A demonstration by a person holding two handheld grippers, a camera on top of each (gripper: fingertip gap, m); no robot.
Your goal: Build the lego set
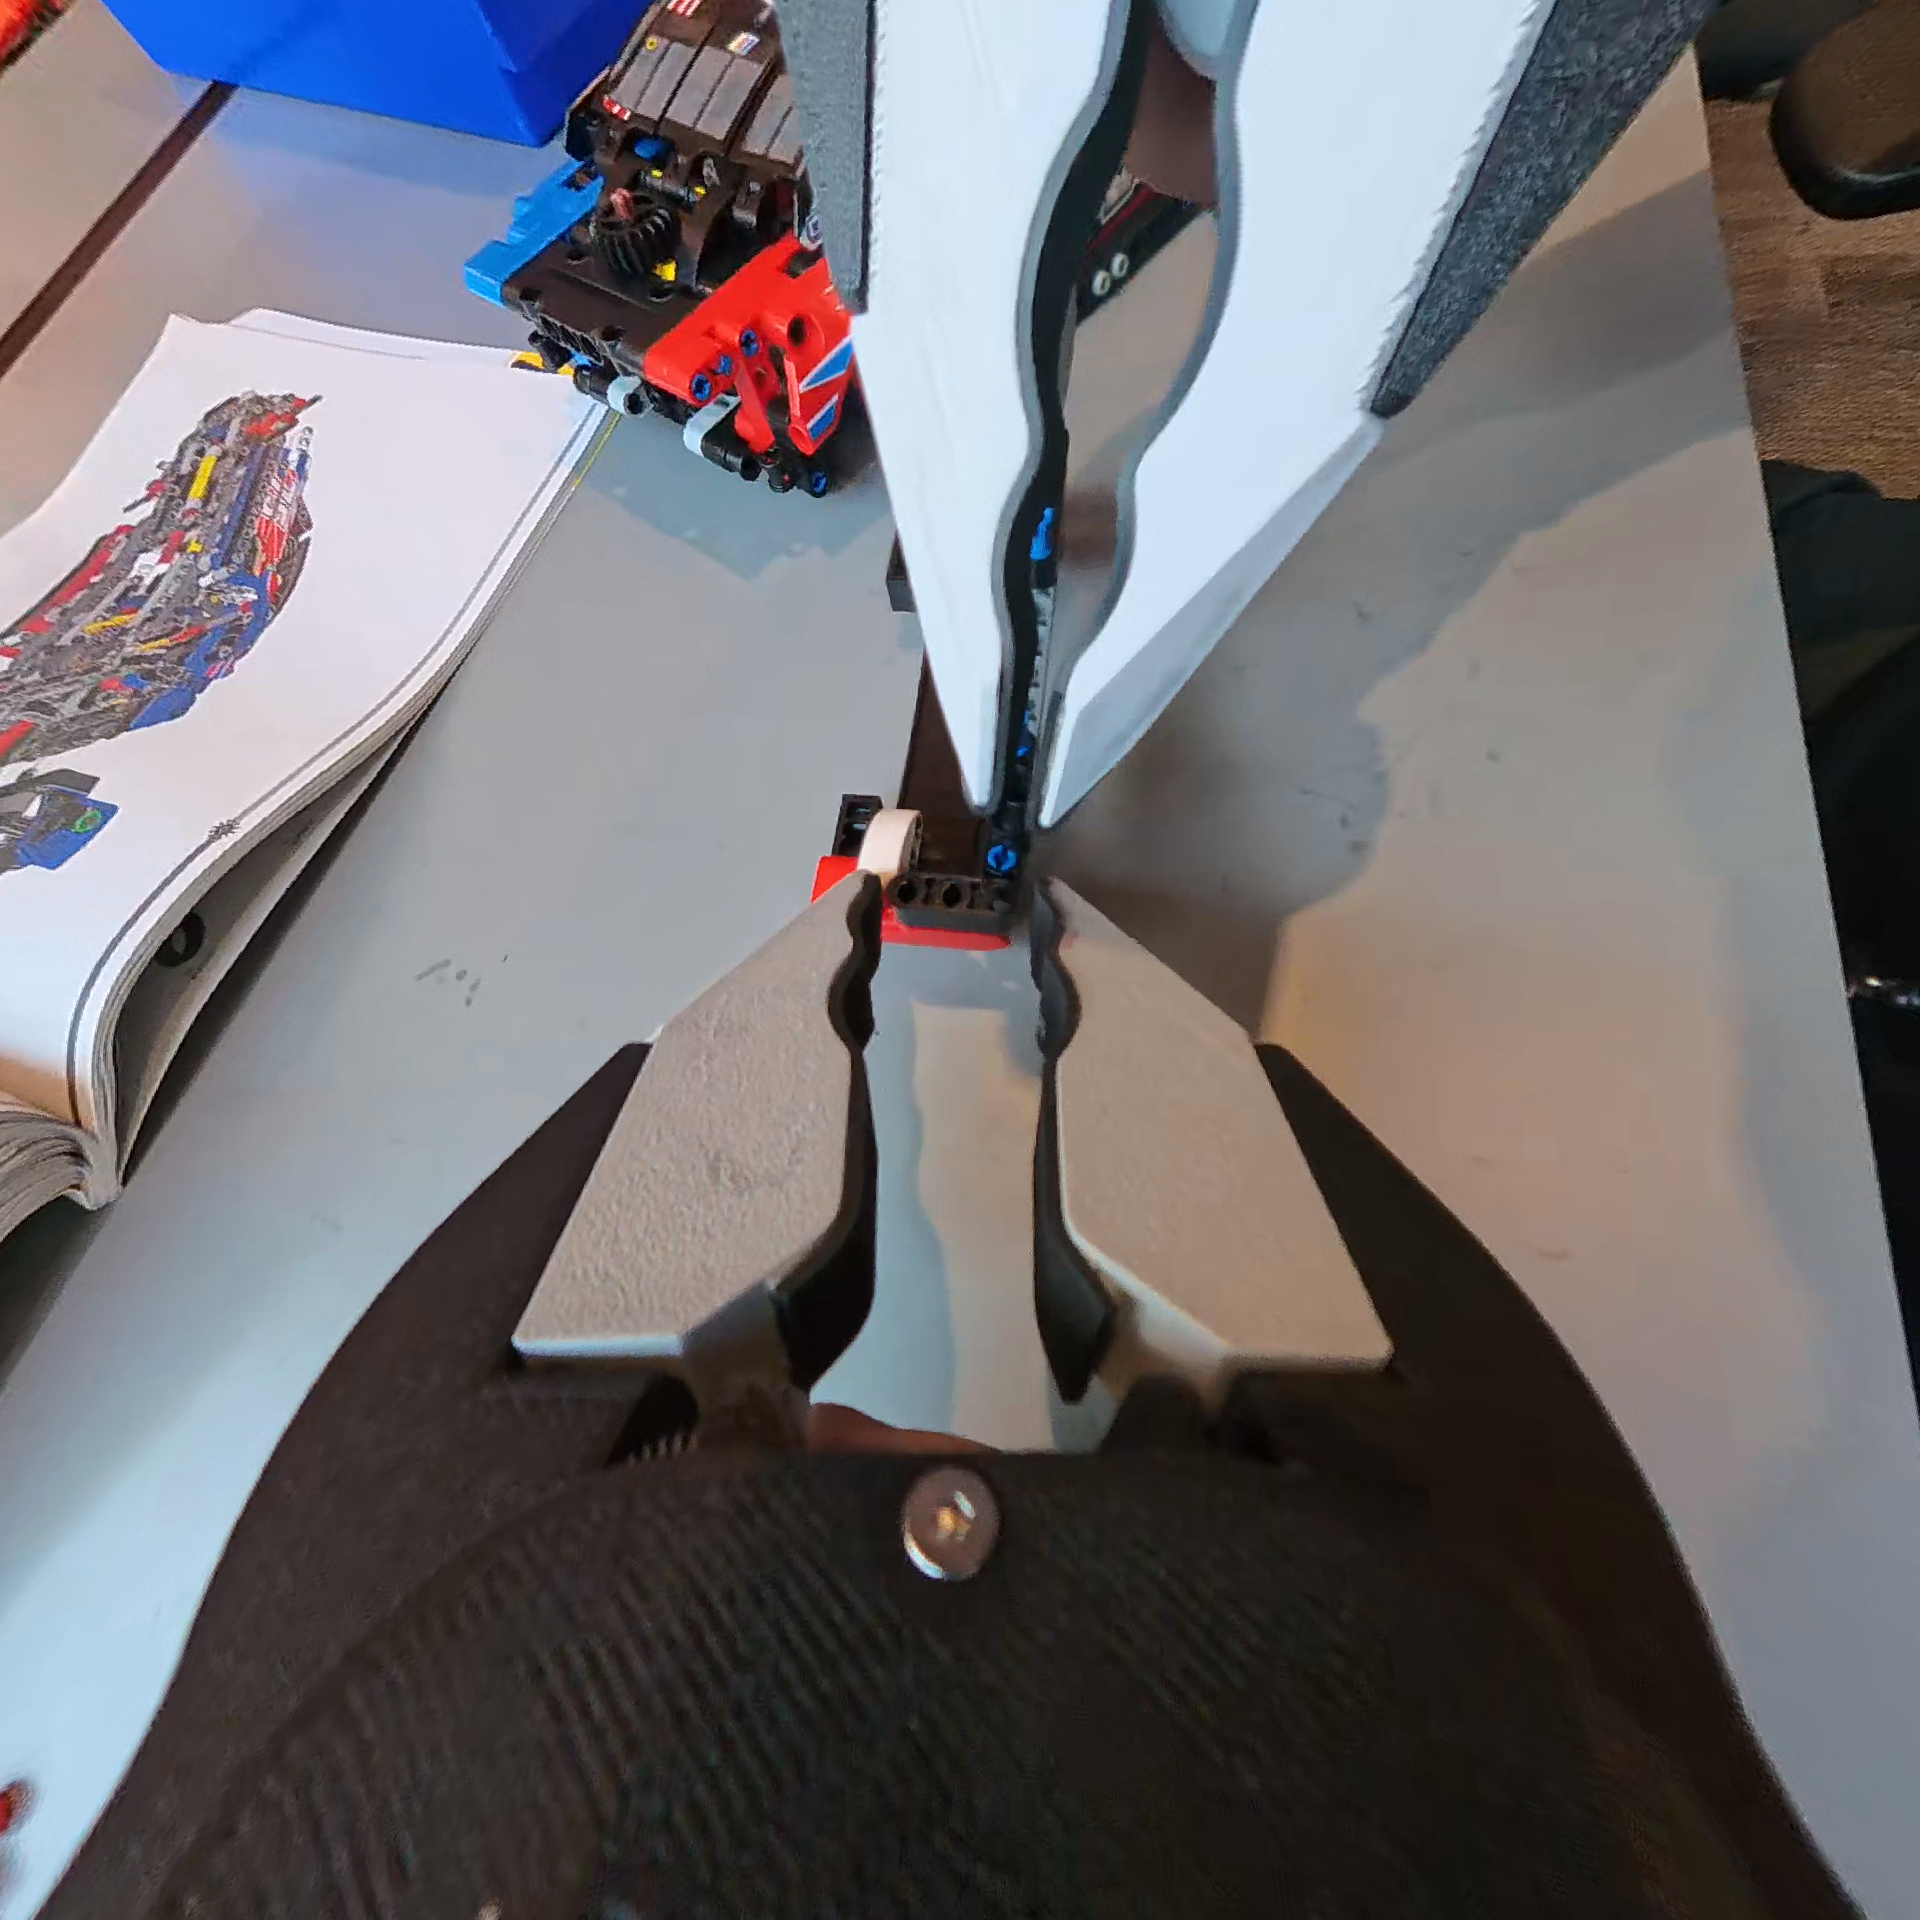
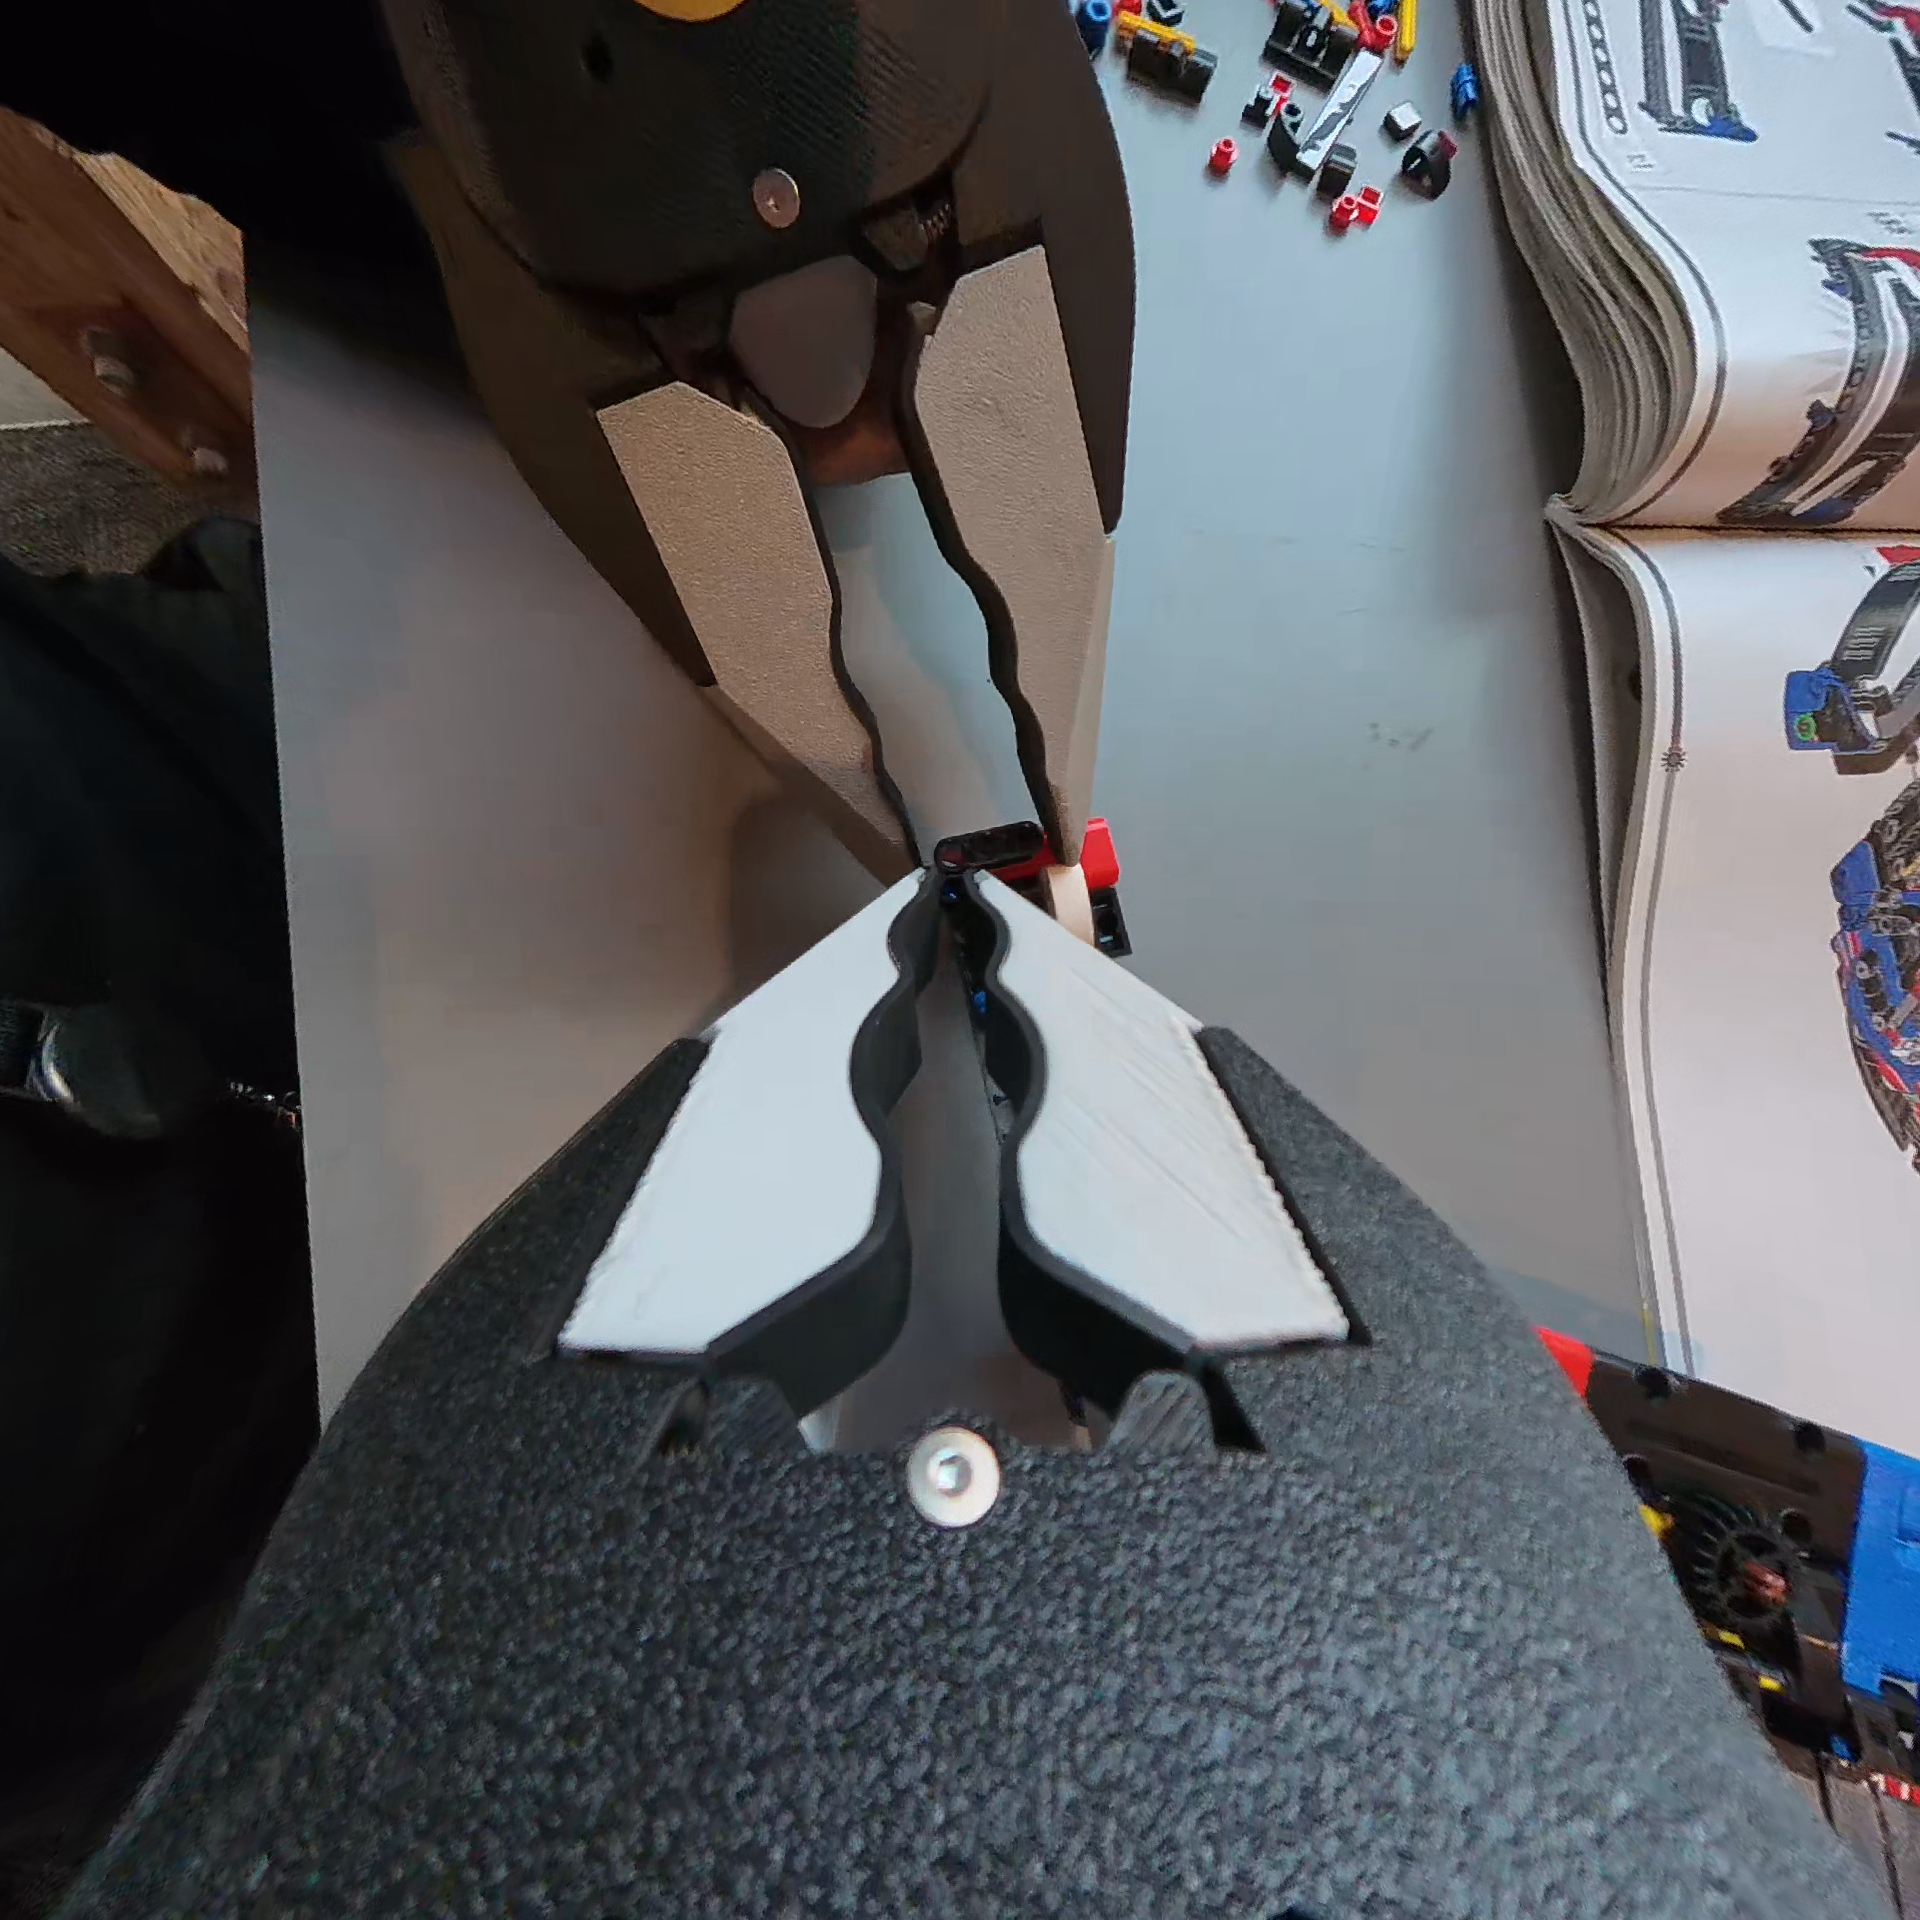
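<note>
My left gripper (image 1: pixel 956 904), with grey fingers, is shut on a small sub-assembly (image 1: pixel 951 896): a short black beam with holes, a red piece under it and a white piece at its left. My right gripper (image 1: pixel 1013 816), with white fingers, comes in from above, shut on a long black beam with blue pins (image 1: pixel 1039 582) held edge-on. The beam's end touches the sub-assembly. In the right wrist view the right gripper (image 2: pixel 948 888) holds the long beam (image 2: pixel 977 987), and the left gripper (image 2: pixel 987 847) clamps the sub-assembly (image 2: pixel 987 840) just beyond it. Both sit low over the grey table (image 1: pixel 644 748).
An open instruction booklet (image 1: pixel 260 675) lies to the left; it also shows in the right wrist view (image 2: pixel 1766 727). A partly built black, red and blue vehicle (image 1: pixel 707 260) stands behind it, near a blue box (image 1: pixel 364 62). Loose pieces (image 2: pixel 1309 94) lie beyond. The table edge (image 1: pixel 1766 727) is close. Left and right tips are no more than a few centimetres apart.
</note>
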